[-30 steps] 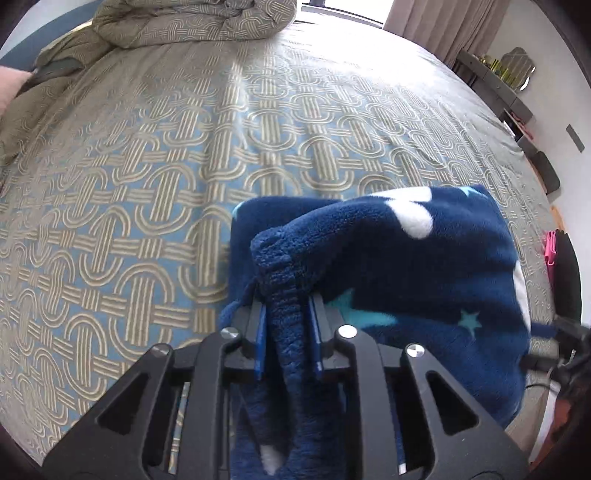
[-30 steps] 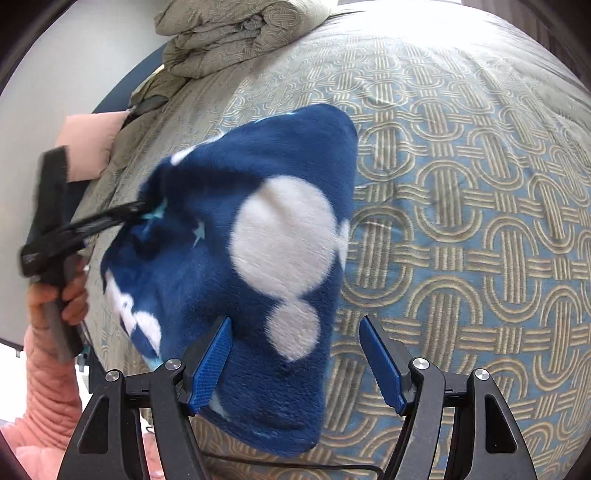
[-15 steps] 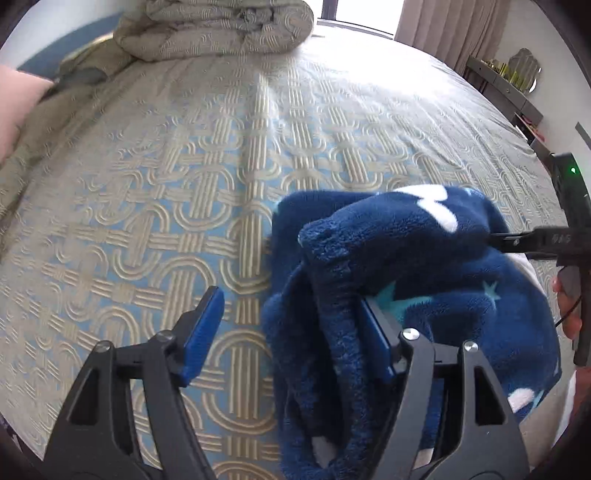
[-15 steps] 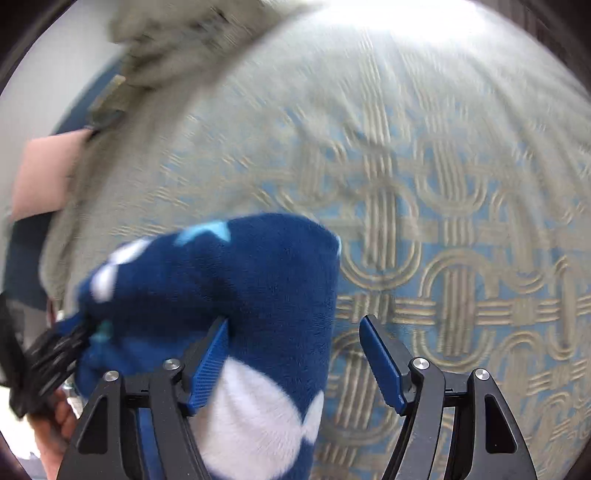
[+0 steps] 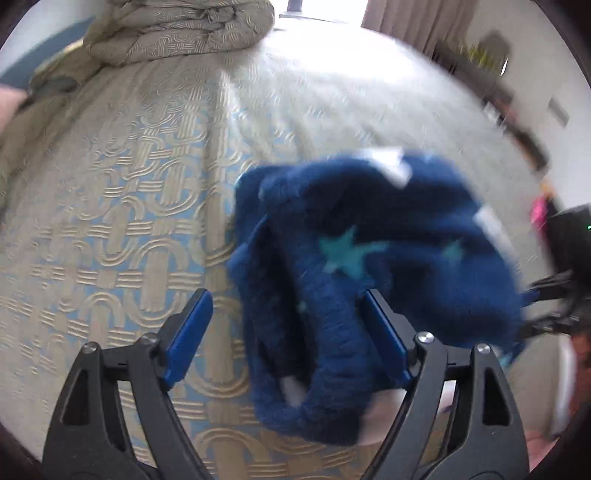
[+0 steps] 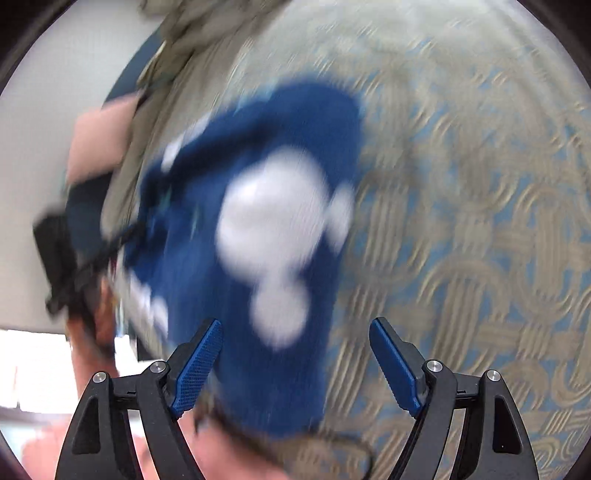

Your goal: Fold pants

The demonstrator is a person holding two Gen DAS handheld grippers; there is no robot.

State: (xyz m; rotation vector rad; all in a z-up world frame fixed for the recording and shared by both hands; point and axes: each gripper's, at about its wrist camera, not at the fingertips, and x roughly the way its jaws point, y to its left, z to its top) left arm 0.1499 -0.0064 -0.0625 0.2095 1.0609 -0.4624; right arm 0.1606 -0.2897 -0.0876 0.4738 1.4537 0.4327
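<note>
The navy fleece pants [image 5: 369, 258], printed with white blobs and teal stars, lay bunched in a folded heap on the bed [image 5: 122, 206] with its patterned cover. The left hand-held gripper [image 5: 284, 332] stood with jaws spread wide, a thick roll of fleece lying loosely between them. The right hand-held gripper [image 6: 295, 358] was likewise spread apart, gripping nothing, the pants [image 6: 258, 240] just ahead of its blue pads.

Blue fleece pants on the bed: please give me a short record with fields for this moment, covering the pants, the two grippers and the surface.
pants: blue fleece pants, bunched in a folded pile, white blobs and teal stars
surface: patterned bedspread
left gripper: open, fabric between the fingers, not clamped
right gripper: open, pants edge between the fingers
background: rolled duvet
image quality: motion blur
</note>
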